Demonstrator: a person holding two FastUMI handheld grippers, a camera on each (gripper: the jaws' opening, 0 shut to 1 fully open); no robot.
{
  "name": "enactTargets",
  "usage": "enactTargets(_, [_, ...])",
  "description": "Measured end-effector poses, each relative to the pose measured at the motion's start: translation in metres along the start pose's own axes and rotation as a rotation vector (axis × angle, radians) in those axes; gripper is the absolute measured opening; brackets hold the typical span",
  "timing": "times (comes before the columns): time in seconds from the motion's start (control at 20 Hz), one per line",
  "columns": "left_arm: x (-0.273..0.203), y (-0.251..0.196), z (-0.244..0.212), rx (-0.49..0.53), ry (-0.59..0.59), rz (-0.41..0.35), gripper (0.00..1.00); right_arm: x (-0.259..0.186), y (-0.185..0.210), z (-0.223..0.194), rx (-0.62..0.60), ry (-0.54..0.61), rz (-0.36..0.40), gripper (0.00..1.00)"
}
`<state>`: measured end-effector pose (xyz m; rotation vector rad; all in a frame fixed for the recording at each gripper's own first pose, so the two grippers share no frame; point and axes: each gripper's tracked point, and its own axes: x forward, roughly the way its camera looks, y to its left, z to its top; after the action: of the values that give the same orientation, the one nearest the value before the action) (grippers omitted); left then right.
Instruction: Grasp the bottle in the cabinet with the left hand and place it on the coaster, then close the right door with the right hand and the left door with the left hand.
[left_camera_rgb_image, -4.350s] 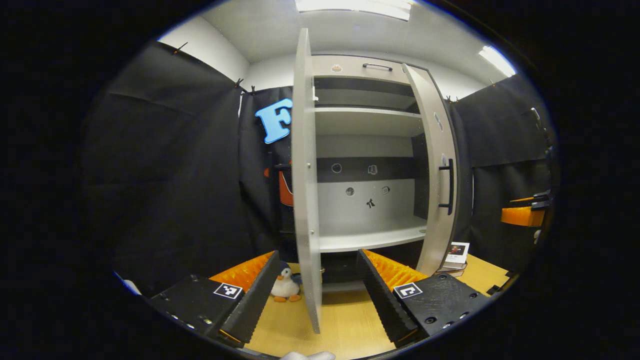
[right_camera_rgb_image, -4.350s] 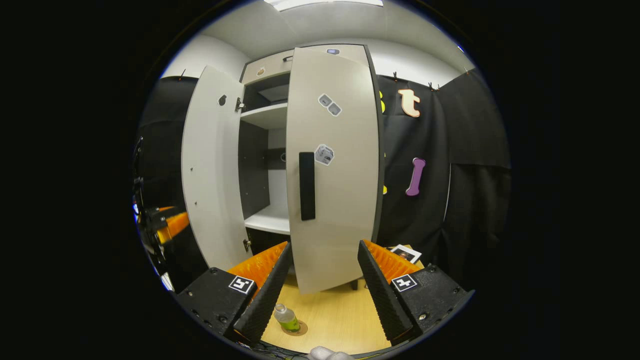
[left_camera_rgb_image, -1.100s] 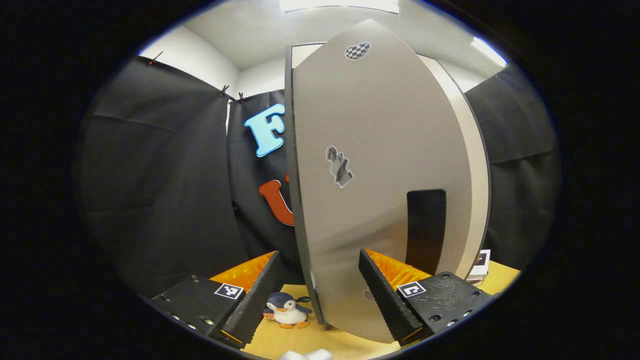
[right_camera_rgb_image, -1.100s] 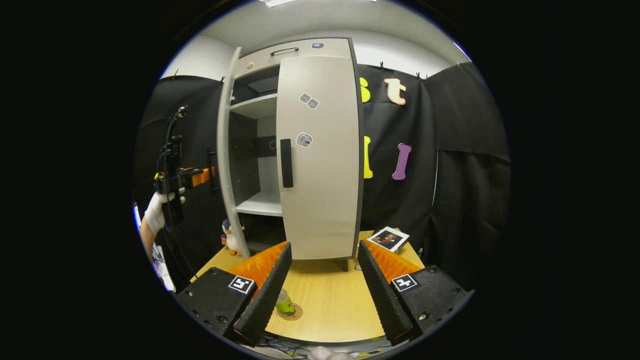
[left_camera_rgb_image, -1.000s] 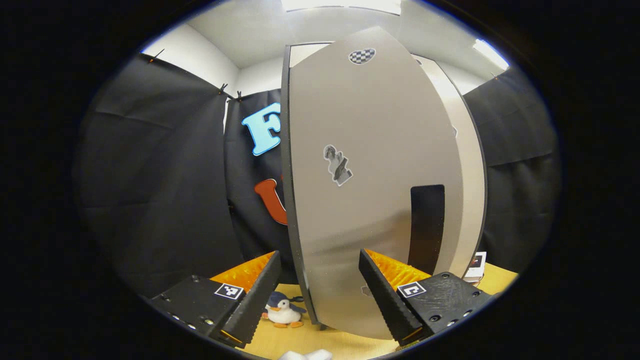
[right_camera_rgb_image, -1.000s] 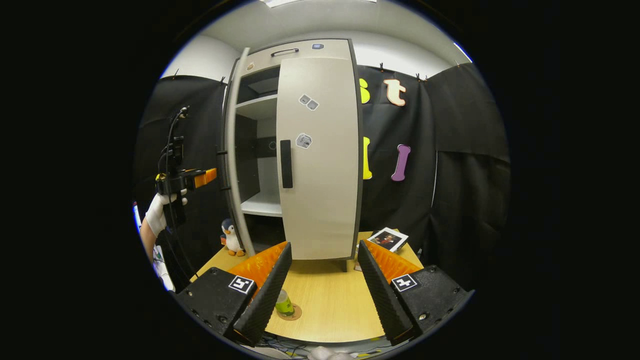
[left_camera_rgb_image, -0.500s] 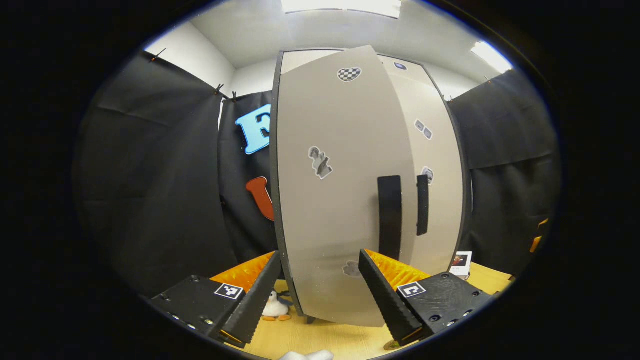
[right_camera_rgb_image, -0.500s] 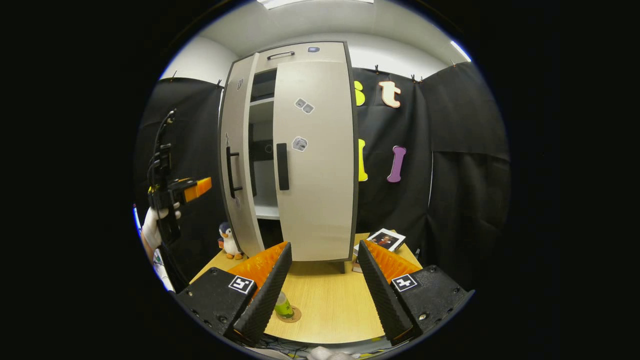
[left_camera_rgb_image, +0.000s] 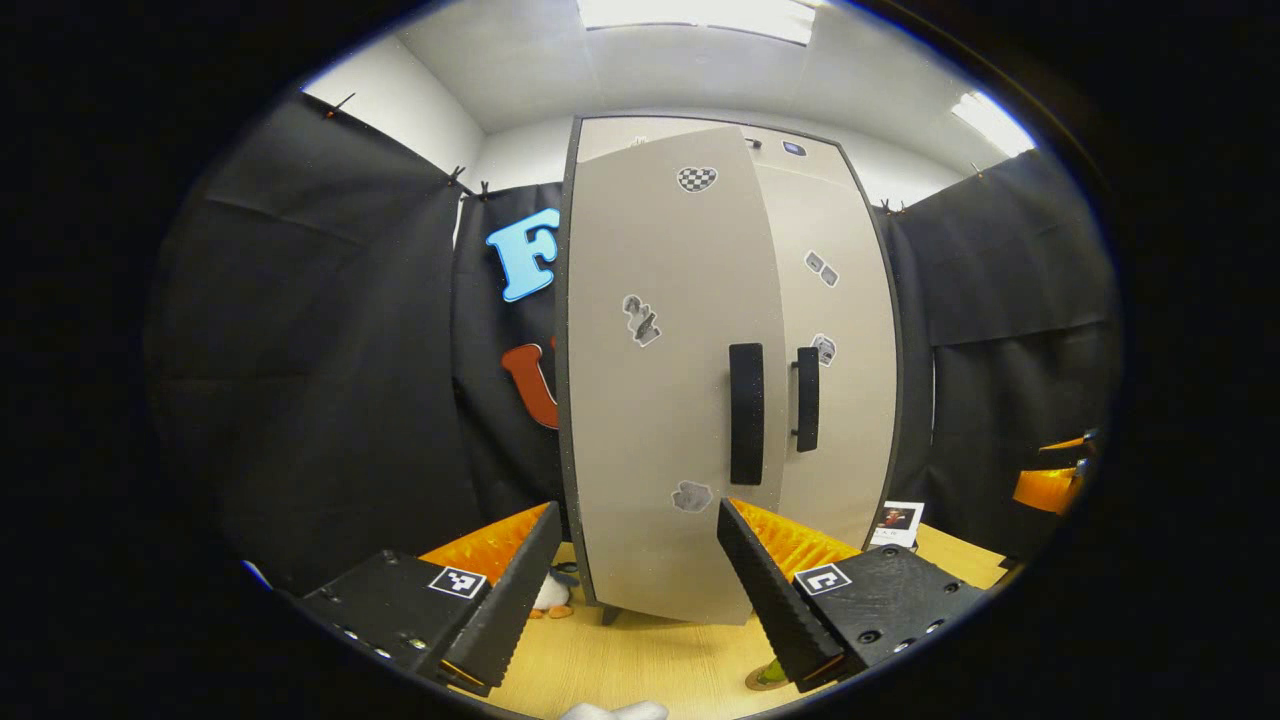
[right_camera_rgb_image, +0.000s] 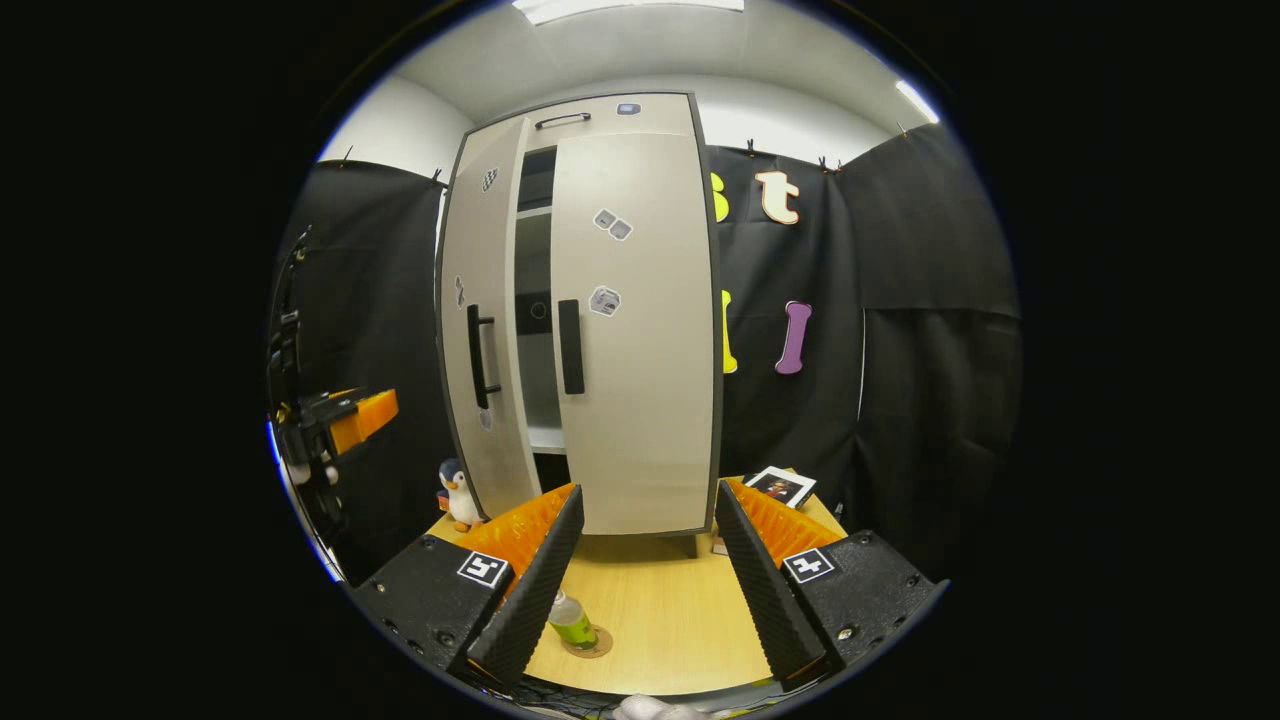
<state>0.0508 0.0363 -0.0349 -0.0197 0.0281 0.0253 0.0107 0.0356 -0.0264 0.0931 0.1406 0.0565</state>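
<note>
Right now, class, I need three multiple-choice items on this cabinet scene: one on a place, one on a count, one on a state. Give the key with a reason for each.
1. Where does the bottle stand?
A. on a cabinet shelf
B. on the coaster on the table
C. between the right gripper's fingers

2. How many black door handles show in the left gripper view?
A. one
B. two
C. four

3. How is the left door?
A. shut flush
B. ajar, with a gap
C. taken off

Key: B, it sits on the round coaster; B, left door handle and right door handle; B, a dark gap separates it from the right door.
</note>
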Motion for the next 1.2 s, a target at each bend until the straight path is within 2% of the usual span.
enactTargets(0.25, [-0.025,0.003,-0.012,0.031,0.021,0.021,0.96,0.005,0.011,-0.007,-0.006,0.014,0.019,0.82])
enactTargets(0.65, [-0.029,0.011,-0.019,0.013,0.047,0.049,0.96,0.012,0.026,-0.002,-0.027,0.008,0.060,0.82])
enactTargets(1.2, [-0.025,0.004,-0.020,0.004,0.061,0.021,0.96,0.012,0.027,-0.007,-0.040,0.023,0.049,0.82])
